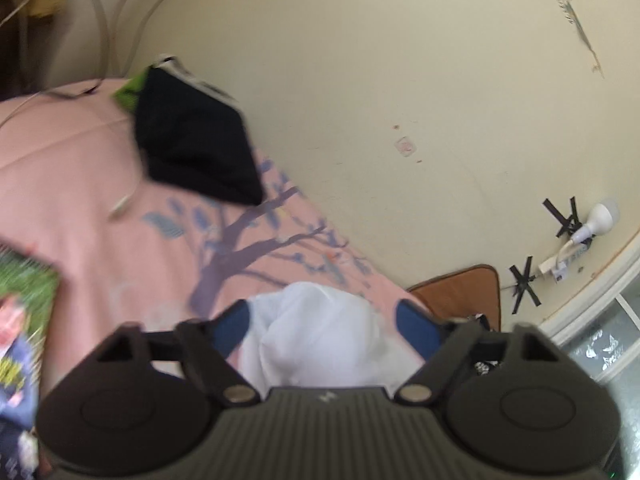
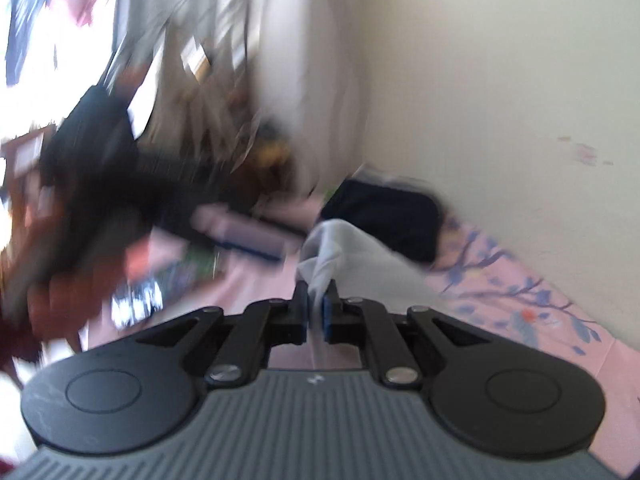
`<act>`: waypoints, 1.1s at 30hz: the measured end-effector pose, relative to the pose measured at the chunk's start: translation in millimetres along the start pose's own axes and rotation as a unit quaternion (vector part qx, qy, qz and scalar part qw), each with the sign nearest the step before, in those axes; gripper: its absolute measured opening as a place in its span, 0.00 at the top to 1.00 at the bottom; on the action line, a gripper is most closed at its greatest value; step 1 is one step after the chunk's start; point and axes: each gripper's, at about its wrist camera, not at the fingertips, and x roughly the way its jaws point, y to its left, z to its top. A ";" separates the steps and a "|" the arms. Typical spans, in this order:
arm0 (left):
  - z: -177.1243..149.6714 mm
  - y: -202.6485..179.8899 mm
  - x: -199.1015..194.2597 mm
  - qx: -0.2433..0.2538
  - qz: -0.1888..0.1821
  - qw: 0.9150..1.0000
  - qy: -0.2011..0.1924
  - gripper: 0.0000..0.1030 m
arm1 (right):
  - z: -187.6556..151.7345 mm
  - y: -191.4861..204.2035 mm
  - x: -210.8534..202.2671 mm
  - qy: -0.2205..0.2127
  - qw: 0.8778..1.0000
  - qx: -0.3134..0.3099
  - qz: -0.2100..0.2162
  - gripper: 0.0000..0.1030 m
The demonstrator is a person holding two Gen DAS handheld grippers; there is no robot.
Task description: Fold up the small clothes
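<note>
A small white garment [image 1: 320, 336] lies bunched on the pink bedsheet [image 1: 80, 184]. My left gripper [image 1: 324, 320] is open, its blue-padded fingers [image 1: 230, 326] on either side of the white cloth, just above it. In the right wrist view, my right gripper [image 2: 316, 300] is shut on a corner of the white garment [image 2: 344, 252], which trails away from the fingertips toward the wall. A folded black garment [image 1: 192, 140] lies further back on the bed by the wall; it also shows in the right wrist view [image 2: 388, 216].
The cream wall [image 1: 400, 80] runs along the bed's right side. A magazine [image 1: 20, 320] lies at the left of the bed. A brown cushion [image 1: 460, 292] sits at the bed's end. A plug and taped cables [image 1: 576, 232] hang on the wall. The right view's left side is a blurred clutter.
</note>
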 end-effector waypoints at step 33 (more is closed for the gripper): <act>-12.2 -34.2 86.2 0.138 0.084 0.984 0.074 0.59 | -52.1 -30.9 -33.8 0.039 0.987 0.049 -0.147 0.52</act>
